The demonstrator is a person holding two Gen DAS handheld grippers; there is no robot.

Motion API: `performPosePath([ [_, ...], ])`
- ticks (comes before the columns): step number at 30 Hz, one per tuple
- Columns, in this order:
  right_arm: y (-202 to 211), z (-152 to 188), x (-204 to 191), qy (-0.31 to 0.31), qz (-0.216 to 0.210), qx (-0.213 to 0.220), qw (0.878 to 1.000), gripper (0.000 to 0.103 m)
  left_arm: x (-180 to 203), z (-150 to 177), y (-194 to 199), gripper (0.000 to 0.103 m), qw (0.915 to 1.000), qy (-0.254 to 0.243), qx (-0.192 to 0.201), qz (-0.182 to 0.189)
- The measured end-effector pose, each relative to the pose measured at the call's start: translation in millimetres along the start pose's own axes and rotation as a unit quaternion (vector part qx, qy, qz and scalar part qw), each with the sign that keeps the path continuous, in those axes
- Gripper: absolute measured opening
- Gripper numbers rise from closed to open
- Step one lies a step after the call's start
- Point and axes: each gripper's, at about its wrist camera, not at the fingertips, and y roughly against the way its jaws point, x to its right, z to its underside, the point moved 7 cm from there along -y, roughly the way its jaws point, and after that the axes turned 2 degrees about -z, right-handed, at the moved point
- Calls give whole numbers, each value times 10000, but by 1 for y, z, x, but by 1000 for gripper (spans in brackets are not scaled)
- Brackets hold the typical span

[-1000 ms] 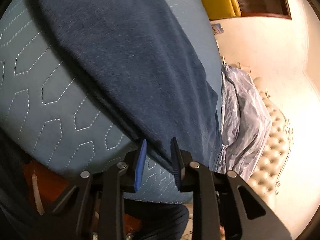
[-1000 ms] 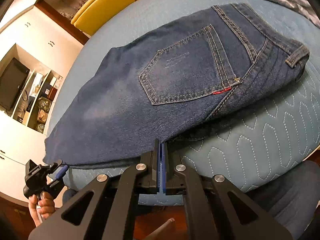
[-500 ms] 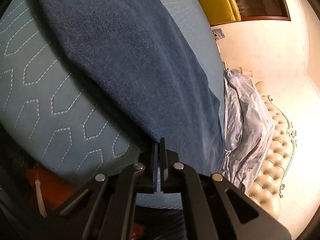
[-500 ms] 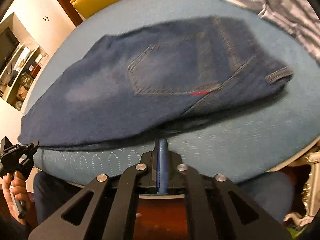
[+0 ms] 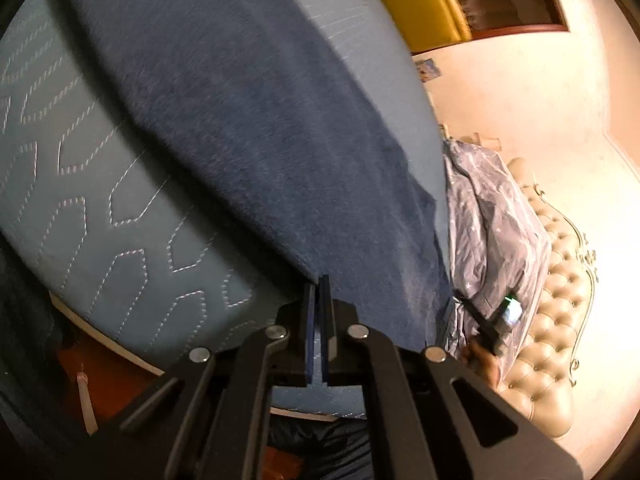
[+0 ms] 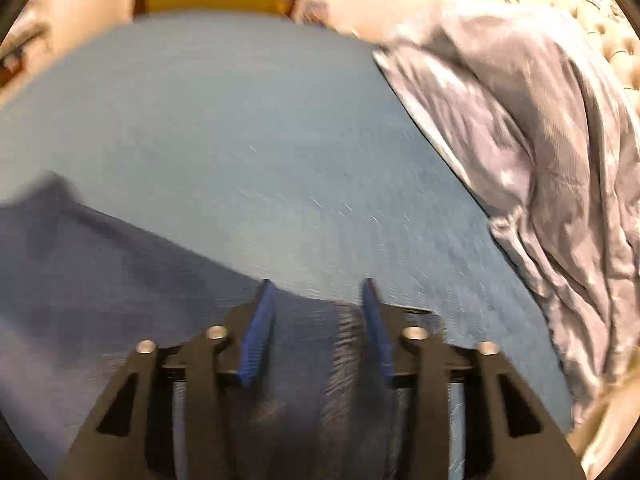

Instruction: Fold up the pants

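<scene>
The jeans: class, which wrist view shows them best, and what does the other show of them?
The left wrist view: the jeans run sharp and wide across the quilt, their edge at the shut left tongs. The right wrist view is blurred; it shows only a dark part under the opening right tongs.

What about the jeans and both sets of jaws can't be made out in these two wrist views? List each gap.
- Left wrist view: left gripper shut at the jeans edge; how much denim is pinched is hidden.
- Right wrist view: motion blur; right gripper jaws opening over denim, contact unclear.
- Waistband and pocket: cut off in both.
- Grey quilt: pattern blurred.
</scene>
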Motion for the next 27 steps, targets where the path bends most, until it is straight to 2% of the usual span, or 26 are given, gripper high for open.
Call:
performPosePath([
  [3,-14,8,6,-131,-145,194,9996,36,14,2,7,2,9986,-466,158,-168],
  [5,-13,12,0,72,134,501,9986,36,30,6,9,3,9928,-1043,301,-498],
  [6,-13,14,-1,118,253,635,9976,37,40,8,9,7,9882,-1326,399,-658],
  [7,-14,18,-2,84,327,751,9966,37,55,11,9,14,9796,-1726,553,-866],
  [8,-13,18,-1,45,345,797,9962,37,75,15,8,21,9637,-2281,806,-1129],
  [9,-13,18,0,3,355,827,9959,38,94,20,5,38,9457,-2772,1076,-1312],
  [10,-11,19,1,-17,363,838,9958,38,106,24,0,45,9332,-3065,1244,-1407],
  [11,-12,19,0,-15,406,857,9955,38,122,29,-9,46,9192,-3396,1353,-1463],
  [12,-10,20,-1,13,464,879,9950,39,139,37,-27,46,9010,-3823,1352,-1541],
  [14,-10,20,-4,78,611,927,9938,40,161,48,-55,46,8811,-4230,1356,-1624],
  [16,-8,20,-5,95,779,957,9923,48,184,63,-95,46,8699,-4532,1151,-1570],
  [17,-9,20,-2,30,849,949,9919,56,191,70,-114,46,8676,-4588,1005,-1633],
  [19,-12,20,4,-96,721,939,9929,57,200,88,-150,43,8676,-4673,626,-1579],
  [21,-13,21,6,-165,632,942,9934,57,198,103,-174,41,8581,-4807,475,-1740],
  [23,-14,21,8,-193,600,957,9934,58,186,116,-190,41,8557,-4850,241,-1789],
  [24,-14,21,7,-193,607,962,9933,58,180,118,-189,42,8517,-4918,325,-1778],
  [25,-14,22,6,-176,641,972,9930,58,178,121,-187,43,8413,-5092,449,-1761],
  [26,-14,21,6,-131,716,987,9925,60,176,122,-186,43,8361,-5176,474,-1754],
  [27,-13,21,4,-89,784,1007,9918,61,175,123,-185,43,8353,-5200,494,-1717],
])
